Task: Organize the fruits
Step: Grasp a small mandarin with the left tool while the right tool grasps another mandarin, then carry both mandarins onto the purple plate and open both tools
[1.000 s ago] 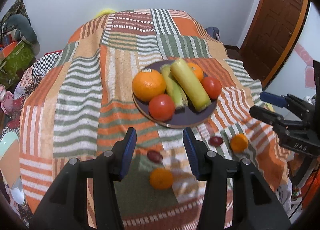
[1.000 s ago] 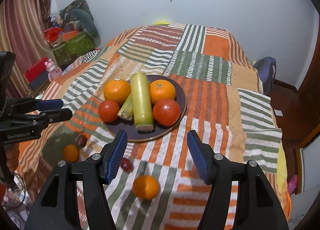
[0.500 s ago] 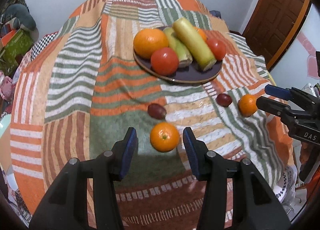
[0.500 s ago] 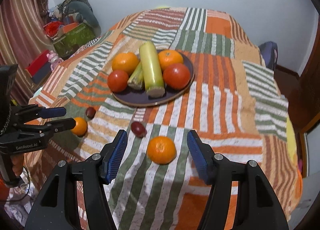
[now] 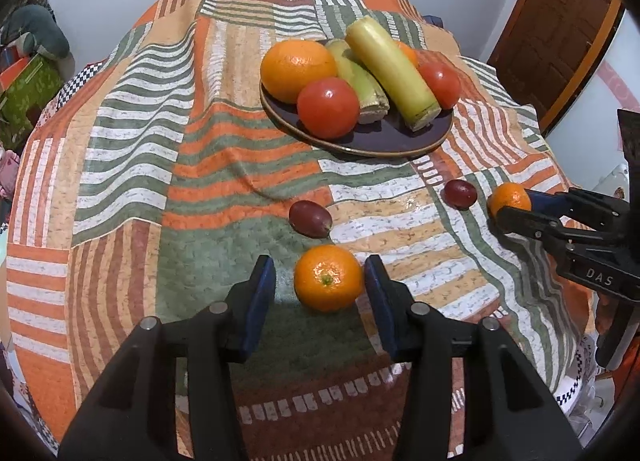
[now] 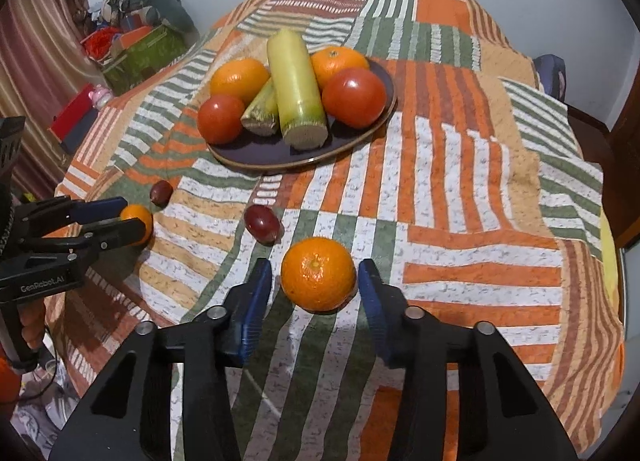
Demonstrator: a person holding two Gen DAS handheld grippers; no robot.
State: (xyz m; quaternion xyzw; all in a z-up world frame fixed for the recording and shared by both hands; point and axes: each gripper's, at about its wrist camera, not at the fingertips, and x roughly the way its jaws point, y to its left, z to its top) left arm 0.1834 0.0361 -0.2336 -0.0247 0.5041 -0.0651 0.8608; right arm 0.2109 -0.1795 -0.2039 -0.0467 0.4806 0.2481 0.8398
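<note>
a small mandarin point(image 5: 328, 277) lies on the striped patchwork cloth point(image 5: 128, 133) between the spread blue pads of the left gripper point(image 5: 320, 293), its right side just at the right pad and a clear gap on the left, so that gripper is open and grips nothing. a second mandarin point(image 6: 318, 273) sits the same way between the parted fingers of the right gripper point(image 6: 316, 297), with small gaps on both sides; that gripper is open too. just beyond each mandarin lies a dark red grape, one point(image 5: 310, 218) near the left gripper's fruit and the other point(image 6: 262, 223) near the right gripper's. farther back on the cloth stands a dark brown plate point(image 6: 256, 153) carrying two oranges point(image 6: 239, 79), two tomatoes point(image 6: 353, 97) and two cut yellow-green stalks point(image 6: 295, 89) lying side by side across its middle. past the cloth's left edge, in the right wrist view, a green box point(image 6: 148, 51) sits among piled things.
</note>
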